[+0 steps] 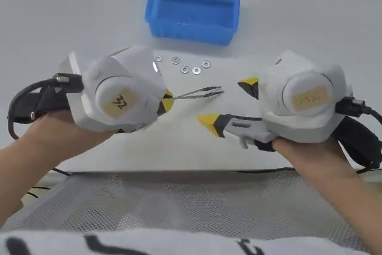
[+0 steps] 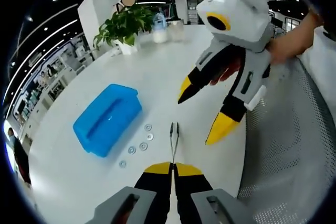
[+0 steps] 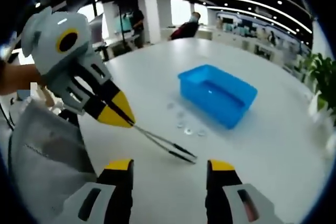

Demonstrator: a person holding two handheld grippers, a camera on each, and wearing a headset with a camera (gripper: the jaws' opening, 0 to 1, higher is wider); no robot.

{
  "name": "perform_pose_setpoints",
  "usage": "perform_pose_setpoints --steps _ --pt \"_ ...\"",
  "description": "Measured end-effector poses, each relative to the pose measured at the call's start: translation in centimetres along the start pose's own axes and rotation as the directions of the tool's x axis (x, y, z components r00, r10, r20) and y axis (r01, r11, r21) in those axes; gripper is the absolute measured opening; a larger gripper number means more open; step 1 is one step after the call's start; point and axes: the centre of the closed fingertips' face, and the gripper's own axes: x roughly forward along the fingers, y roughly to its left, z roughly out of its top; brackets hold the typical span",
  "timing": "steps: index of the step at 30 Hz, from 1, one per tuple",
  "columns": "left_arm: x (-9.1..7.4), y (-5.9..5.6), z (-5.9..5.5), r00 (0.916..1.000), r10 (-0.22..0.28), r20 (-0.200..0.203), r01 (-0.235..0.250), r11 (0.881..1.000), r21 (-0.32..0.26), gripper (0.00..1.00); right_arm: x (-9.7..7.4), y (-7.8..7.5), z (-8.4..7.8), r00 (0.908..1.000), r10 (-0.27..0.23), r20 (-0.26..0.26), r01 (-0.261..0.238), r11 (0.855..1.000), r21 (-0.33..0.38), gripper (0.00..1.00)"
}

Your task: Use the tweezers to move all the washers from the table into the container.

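– Since the left jaws are pressed together on the handle end of the tweezers (image 1: 200,92), is the left gripper (image 1: 166,100) squeezing the tips shut too?
– Can't tell. In the left gripper view the prongs (image 2: 174,132) run out with a thin slit between them, and the tips are empty. The grip sits at the rear. My guess is that's so the prongs reach well ahead and the bulky body stays off the parts.
– Right gripper (image 1: 230,101)?
– Jaws spread wide, holding nothing. It's right of centre in the head view, tips aimed at the tweezer points. My read: it's close in to steady or pinch the prongs, since a rear grip alone may not close them.
– Washers (image 1: 184,69)?
– Five in a loose cluster on the table (image 1: 310,22), just above centre of the head view, between the tweezers and the container (image 1: 191,33). The tweezer points are just lower right of the cluster, touching none.
– Container?
– Blue, open top, top centre of the head view, just beyond the washers. Short carry, likely why it's placed there. As far as I can see, none are moved yet.
– Risk?
– Flat washers on a smooth top. The prongs may skate off an edge.
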Motion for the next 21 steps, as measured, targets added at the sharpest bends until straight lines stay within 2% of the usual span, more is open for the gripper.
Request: perform_pose_setpoints --steps 5,6,8,10,13,15,17,21 --pt "-1.2 0.4 1.5 0.9992 0.021 0.035 -0.021 1.0 -0.003 0.0 1.6 0.2 1.1 0.9998 0.02 0.001 -0.02 0.997 -0.077 0.46" --pt "-1.4 0.7 2.0 0.9983 0.027 0.052 -0.027 1.0 -0.01 0.0 2.0 0.2 1.4 0.9996 0.027 0.009 -0.026 0.996 -0.091 0.43" --pt "-1.8 1.0 2.5 0.9973 0.03 0.067 -0.028 0.999 -0.026 0.0 2.7 0.3 2.0 0.9988 0.045 0.022 -0.043 0.995 -0.091 0.37" --pt "-2.1 1.4 2.9 0.9961 0.039 0.079 -0.038 0.999 -0.02 0.0 3.3 0.5 2.8 0.9967 0.064 0.049 -0.061 0.996 -0.061 0.37" --pt "-2.7 1.9 3.4 0.9953 0.047 0.084 -0.045 0.999 -0.022 0.0 3.6 0.8 4.2 0.9915 0.082 0.101 -0.081 0.997 -0.017 0.29" --pt "-3.0 2.3 3.7 0.9943 0.053 0.092 -0.052 0.998 -0.022 0.0 3.9 1.0 5.2 0.9842 0.113 0.137 -0.117 0.993 0.028 0.23" --pt "-3.4 2.9 4.0 0.9936 0.063 0.094 -0.062 0.998 -0.014 0.0 4.2 1.3 6.4 0.9707 0.154 0.184 -0.177 0.978 0.113 0.2" --pt "-4.2 4.5 4.5 0.9904 0.102 0.094 -0.104 0.994 0.02 0.0 4.6 1.2 8.3 0.9624 0.17 0.212 -0.189 0.979 0.073 0.16"
